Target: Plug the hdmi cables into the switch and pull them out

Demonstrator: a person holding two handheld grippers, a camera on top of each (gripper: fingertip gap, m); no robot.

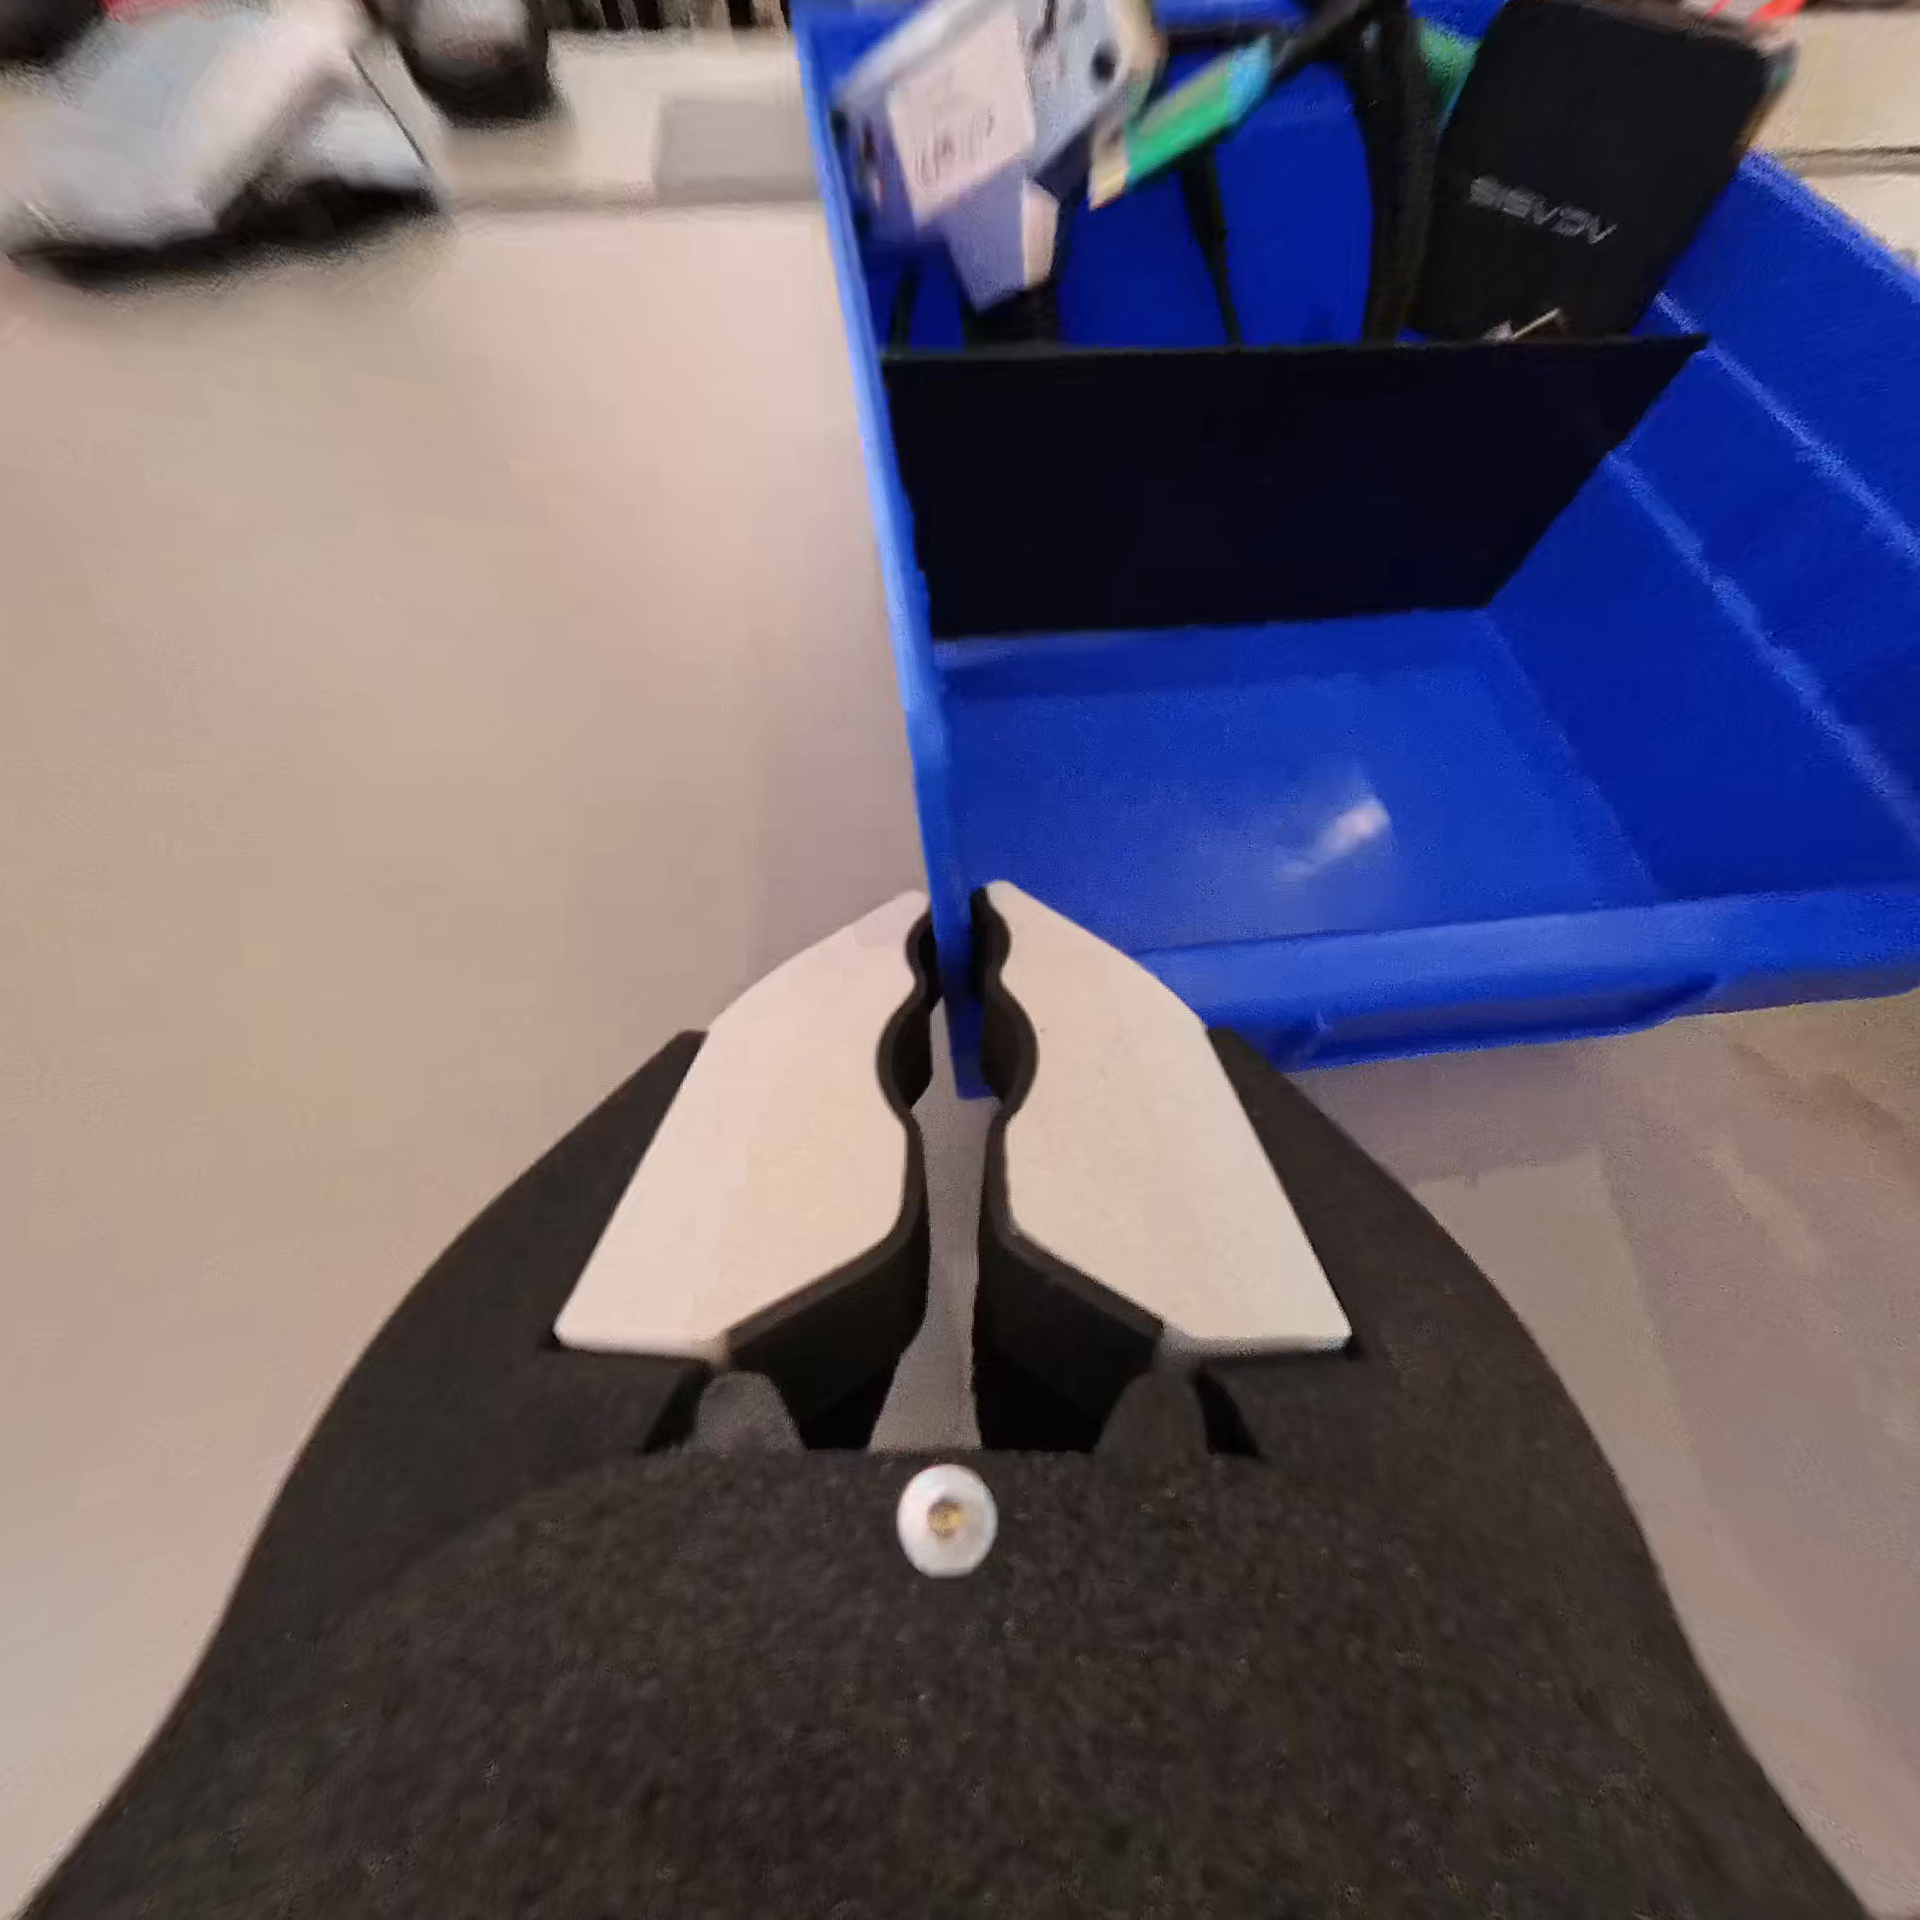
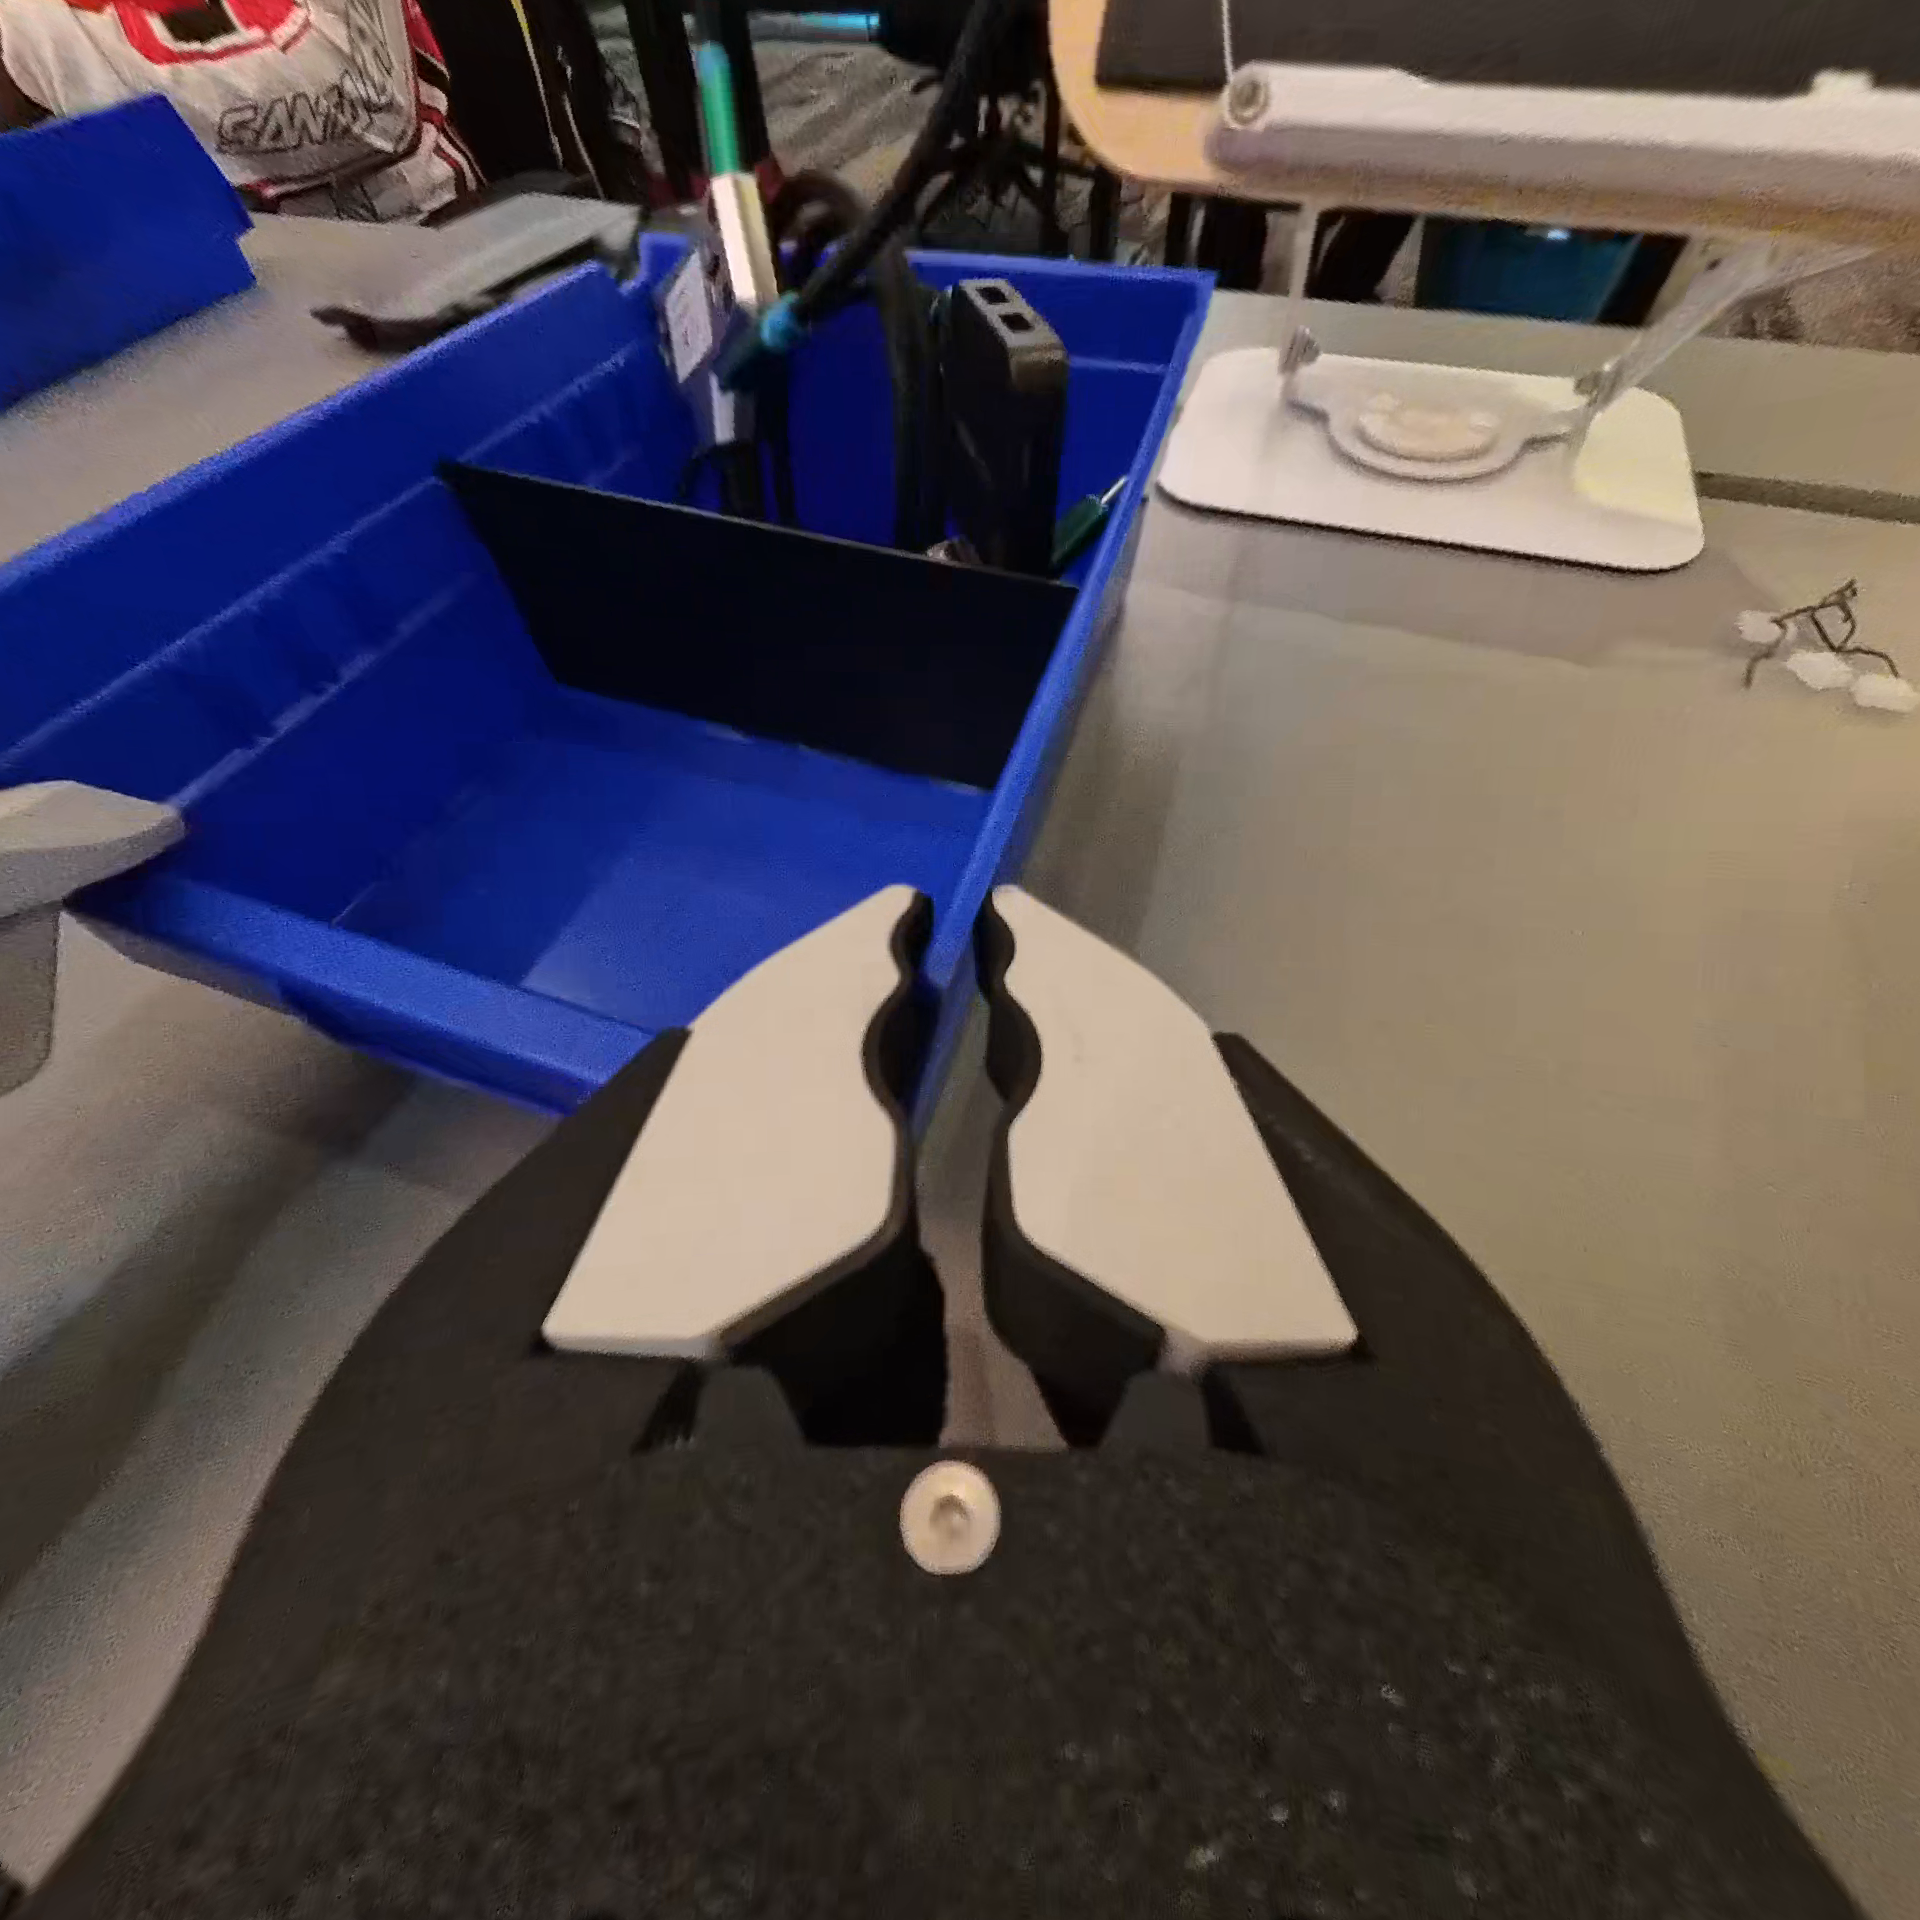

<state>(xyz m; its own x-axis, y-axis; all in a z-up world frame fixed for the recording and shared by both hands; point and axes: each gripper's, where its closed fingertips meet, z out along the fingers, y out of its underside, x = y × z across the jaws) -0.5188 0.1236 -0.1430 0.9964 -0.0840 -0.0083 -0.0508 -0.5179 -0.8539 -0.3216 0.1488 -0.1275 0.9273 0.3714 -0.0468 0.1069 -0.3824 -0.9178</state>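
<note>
Pale grey surface (image 2: 1455, 935), with a white stand (image 2: 1434, 457) at the far right and a second blue bin (image 2: 114, 239) at the far left. In the middle, a long blue bin (image 2: 312, 665) split by a black divider (image 2: 769, 613).

Near compartment: bare. Far compartment: black cables (image 2: 904, 343) standing up and trailing out over the back rim, a black box (image 2: 1013, 343) leaning upright against the right wall, a silver switch (image 1: 987, 135) propped at the left wall, blurred in the left wrist view.

Left gripper (image 1: 956, 904): low over the surface at the bin's near left corner, jaws nearly closed with only a thin gap between the tips, nothing held. Seen also as a grey fingertip at the left edge of the right wrist view.

Right gripper (image 2: 954, 904): at the bin's near right corner, jaws likewise almost together, a narrow slit left, nothing held.

Both grippers well apart from the cables and switch.
</note>
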